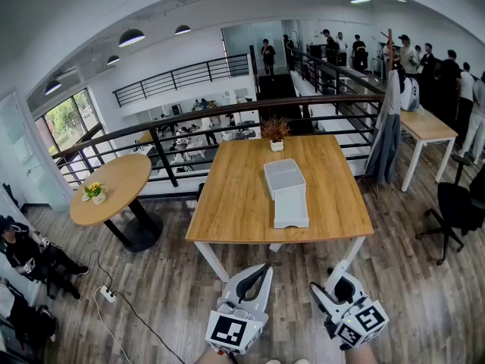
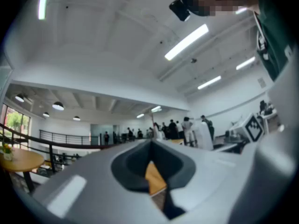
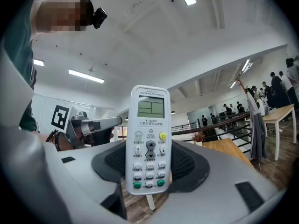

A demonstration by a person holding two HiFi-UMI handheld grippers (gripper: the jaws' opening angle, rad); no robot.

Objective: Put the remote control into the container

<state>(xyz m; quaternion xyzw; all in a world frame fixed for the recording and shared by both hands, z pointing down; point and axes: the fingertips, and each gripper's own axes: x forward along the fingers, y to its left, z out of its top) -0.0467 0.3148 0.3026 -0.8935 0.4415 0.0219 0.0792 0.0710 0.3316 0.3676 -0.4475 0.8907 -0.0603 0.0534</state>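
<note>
A white remote control with a small screen and green buttons stands upright between the grey pads of my right gripper, which is shut on it. In the head view that gripper hangs low at the right, short of the wooden table. The pale container sits open mid-table, with a flat white lid lying against its near side. My left gripper hovers beside the right one with its tips together and nothing in it. In its own view the left gripper leaves only a thin slit.
A small potted plant stands at the table's far edge. A black railing runs behind the table. At the left is a round table; a second desk and an office chair are at the right. Several people stand far back.
</note>
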